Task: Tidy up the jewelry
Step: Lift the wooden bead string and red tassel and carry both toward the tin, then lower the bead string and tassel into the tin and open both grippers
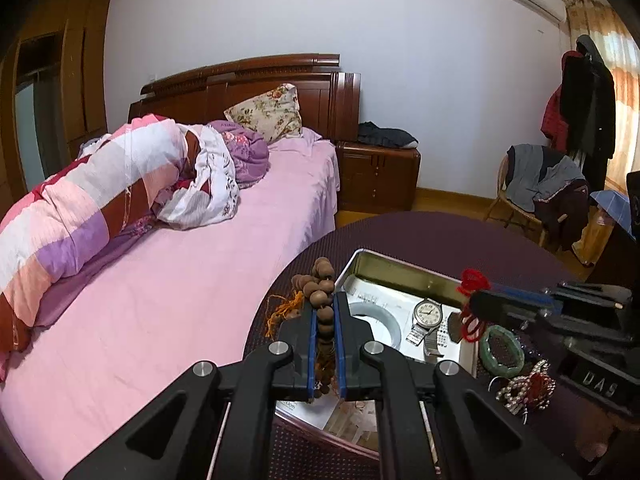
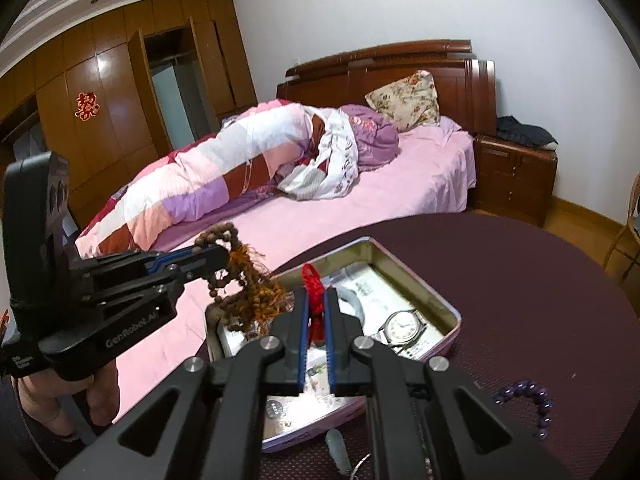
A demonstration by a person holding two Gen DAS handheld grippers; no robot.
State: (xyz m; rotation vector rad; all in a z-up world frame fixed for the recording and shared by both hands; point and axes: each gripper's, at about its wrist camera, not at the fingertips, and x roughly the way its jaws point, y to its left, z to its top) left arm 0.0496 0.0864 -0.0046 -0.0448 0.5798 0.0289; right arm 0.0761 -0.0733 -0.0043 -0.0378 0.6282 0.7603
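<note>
Both tools are loaded and carrying pieces over the open tin [image 2: 416, 280] on the round counter [image 2: 520, 280]. The left tool [image 1: 325, 308] is clamped narrow on a wooden bead strand [image 1: 320, 280] with an orange tassel, lifted above the tin's 9 o'clock edge. The right tool [image 2: 316, 312] pinches a red cord bracelet [image 2: 314, 284] over the tin's middle. A wristwatch [image 2: 402, 326] already lies inside at 3 o'clock. Probably the placing step: next, lower each piece into a free spot in the tin, then release, keeping the tassel from snagging
</note>
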